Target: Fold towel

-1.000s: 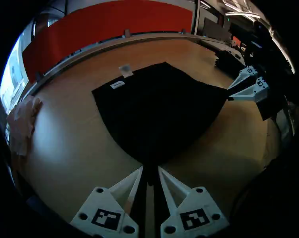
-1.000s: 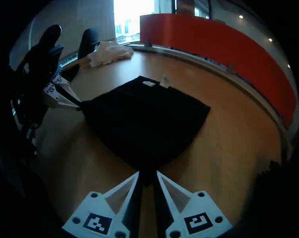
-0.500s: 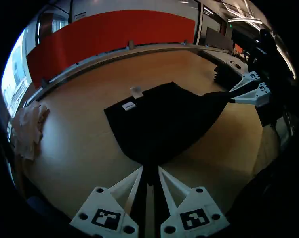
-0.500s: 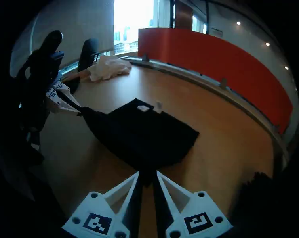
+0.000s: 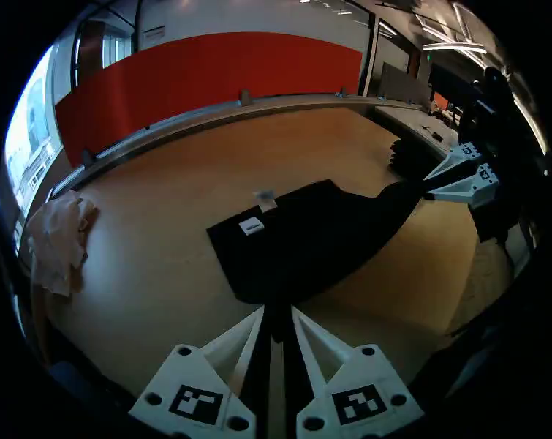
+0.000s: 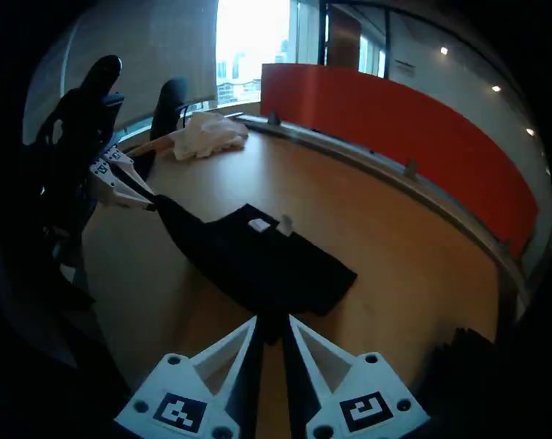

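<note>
Presently the left claw (image 5: pixel 278 320) is clamped on one corner of the black cloth towel (image 5: pixel 312 234); the right claw (image 6: pixel 273 323) is clamped on another. Both corners are held raised. The far edge, bearing a white tag (image 5: pixel 251 227), lies on the wooden table (image 5: pixel 151 249). A crumpled cream cloth (image 5: pixel 60 238) sits well apart.

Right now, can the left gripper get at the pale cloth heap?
Probably not: the left gripper is shut on the black towel, and the pale cloth lies far aside; it must let go first.
</note>
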